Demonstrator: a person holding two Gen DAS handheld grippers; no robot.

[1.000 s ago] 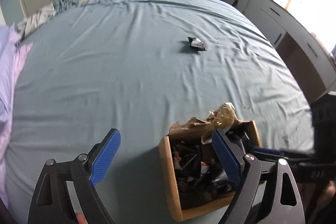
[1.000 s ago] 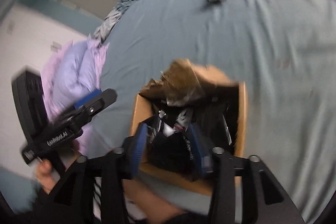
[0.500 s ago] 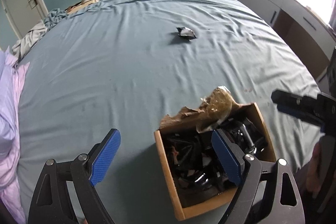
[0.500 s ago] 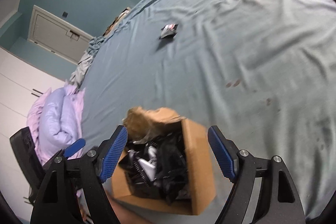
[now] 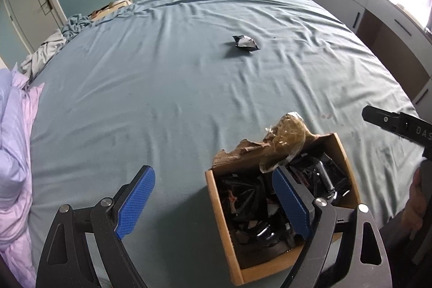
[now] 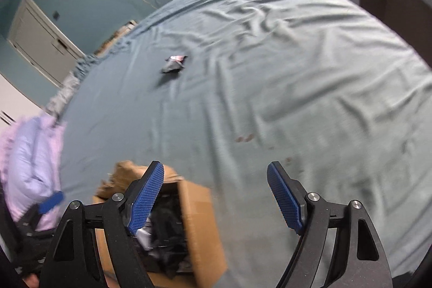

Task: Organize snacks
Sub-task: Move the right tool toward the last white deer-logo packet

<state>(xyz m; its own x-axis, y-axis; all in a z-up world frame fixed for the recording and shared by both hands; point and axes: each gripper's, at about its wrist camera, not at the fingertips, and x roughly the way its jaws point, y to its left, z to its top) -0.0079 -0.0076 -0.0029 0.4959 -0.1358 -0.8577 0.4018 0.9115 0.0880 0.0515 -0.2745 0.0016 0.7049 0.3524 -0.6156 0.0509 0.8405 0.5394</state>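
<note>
An open cardboard box [image 5: 224, 217] full of dark snack packets sits on the near edge of a blue-grey bed [image 5: 167, 88]; its far flap is torn. It also shows at the lower left of the right wrist view [image 6: 205, 228]. One loose dark snack packet [image 5: 245, 43] lies alone mid-bed, also seen in the right wrist view [image 6: 174, 64]. My left gripper [image 5: 213, 199] is open and empty, its right finger over the box. My right gripper [image 6: 216, 199] is open and empty, raised to the right of the box.
Lilac bedding [image 5: 13, 153] is bunched at the bed's left side. Crumpled clothes [image 5: 51, 45] lie at the far left corner. White cabinets [image 5: 378, 7] line the right wall. A white door [image 5: 32, 7] stands at the far left.
My right gripper opened, let go of a dark packet in the box, and lifted up and to the right. My left gripper's view tilted upward slightly.
</note>
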